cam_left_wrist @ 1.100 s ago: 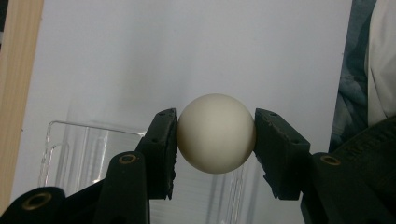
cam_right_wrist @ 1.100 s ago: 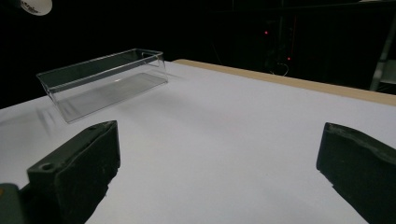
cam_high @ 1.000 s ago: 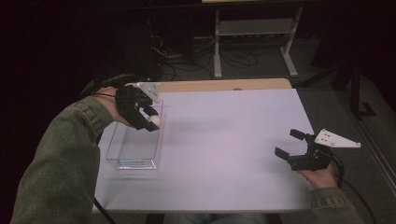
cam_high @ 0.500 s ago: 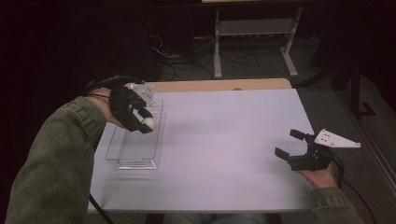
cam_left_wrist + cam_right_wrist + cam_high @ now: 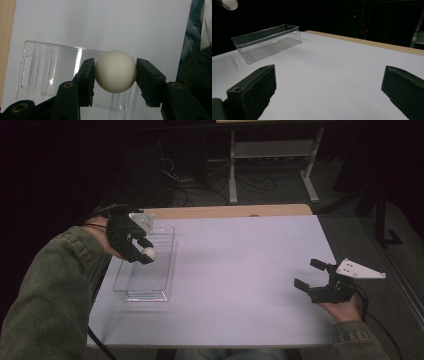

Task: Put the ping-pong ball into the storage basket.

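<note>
My left gripper point(image 5: 146, 251) point(image 5: 115, 72) is shut on a white ball point(image 5: 149, 253) point(image 5: 115, 71), both pads pressing its sides. It hangs above the clear plastic tray point(image 5: 145, 265) point(image 5: 50, 67) at the table's left side. In the right gripper view the ball point(image 5: 229, 3) shows at the top left, above that tray point(image 5: 265, 41). Near the table's right front edge my right gripper point(image 5: 310, 274) point(image 5: 328, 92) stands open with nothing between its fingers, low over the white tabletop point(image 5: 240, 270).
A wooden strip point(image 5: 235, 211) runs along the table's far edge. Beyond it stand a metal rack point(image 5: 270, 155) and loose cables on the dark floor. A cable trails from each gripper.
My left hand has carried the ball a little toward the left and slightly down over the tray. The right gripper has stayed put.
</note>
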The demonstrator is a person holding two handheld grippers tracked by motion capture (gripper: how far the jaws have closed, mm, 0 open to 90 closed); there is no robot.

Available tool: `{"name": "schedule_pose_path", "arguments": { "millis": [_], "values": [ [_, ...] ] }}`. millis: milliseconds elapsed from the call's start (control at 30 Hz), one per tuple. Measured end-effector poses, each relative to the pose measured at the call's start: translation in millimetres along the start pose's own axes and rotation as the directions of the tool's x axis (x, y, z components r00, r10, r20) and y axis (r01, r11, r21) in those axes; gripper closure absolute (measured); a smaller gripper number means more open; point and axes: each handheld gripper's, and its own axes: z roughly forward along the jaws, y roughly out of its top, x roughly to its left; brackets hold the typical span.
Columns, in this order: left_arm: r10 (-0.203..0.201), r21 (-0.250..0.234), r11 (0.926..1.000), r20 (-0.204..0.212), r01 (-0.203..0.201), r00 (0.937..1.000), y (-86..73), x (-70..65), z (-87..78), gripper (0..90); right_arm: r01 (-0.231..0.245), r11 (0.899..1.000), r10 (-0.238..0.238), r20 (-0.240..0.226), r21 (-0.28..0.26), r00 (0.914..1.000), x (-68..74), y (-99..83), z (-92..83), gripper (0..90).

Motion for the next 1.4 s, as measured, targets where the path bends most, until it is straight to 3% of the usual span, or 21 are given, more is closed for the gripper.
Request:
{"name": "schedule_pose_path", "arguments": {
  "millis": [200, 1400],
  "values": [
    [0.000, 0.003, 1.0000, -0.009, 0.000, 1.0000, -5.9, -0.1, 2.4, 50.5, 0.004, 1.000, -0.004, -0.002, 0.004, 1.0000, 0.6, 0.0, 0.5, 0.0],
    [0.028, 0.018, 0.9994, 0.067, -0.030, 0.9973, -8.4, 0.6, 53.6, 50.5, 0.001, 1.000, -0.001, 0.003, 0.002, 1.0000, 0.3, -0.1, -1.3, 0.0]
  ]
}}
